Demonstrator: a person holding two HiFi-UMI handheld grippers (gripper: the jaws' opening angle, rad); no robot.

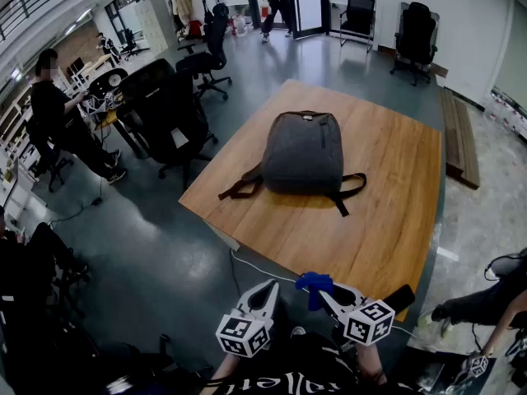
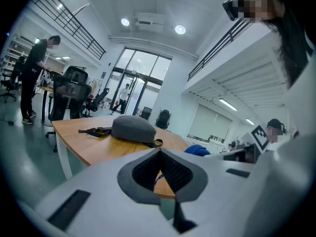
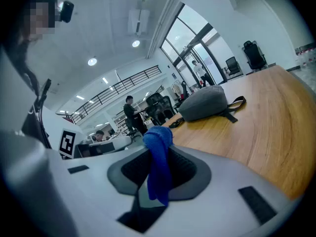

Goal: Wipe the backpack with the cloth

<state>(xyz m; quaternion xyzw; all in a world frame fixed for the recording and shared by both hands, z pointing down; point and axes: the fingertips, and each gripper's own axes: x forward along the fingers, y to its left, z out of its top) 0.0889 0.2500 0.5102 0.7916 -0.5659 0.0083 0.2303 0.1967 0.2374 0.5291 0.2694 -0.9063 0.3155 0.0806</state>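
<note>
A grey backpack point(image 1: 303, 152) lies flat on the wooden table point(image 1: 387, 212), straps trailing to both sides. Both grippers hang below the table's near corner, well short of the backpack. My right gripper point(image 1: 323, 290) is shut on a blue cloth point(image 1: 314, 284), which bunches up above the jaws. In the right gripper view the cloth point(image 3: 159, 152) hangs between the pads of the gripper point(image 3: 158, 169), with the backpack point(image 3: 205, 104) far ahead. My left gripper point(image 1: 265, 293) is shut on nothing. In its own view the left gripper point(image 2: 160, 169) faces the backpack point(image 2: 132, 128), and the cloth point(image 2: 197, 150) shows to the right.
Black office chairs point(image 1: 169, 109) stand left of the table, and a person point(image 1: 58, 122) works at a desk beyond them. A white cable point(image 1: 255, 266) runs over the floor by the near corner. Wooden planks point(image 1: 458, 134) lie at the right; another person point(image 1: 486, 303) crouches at lower right.
</note>
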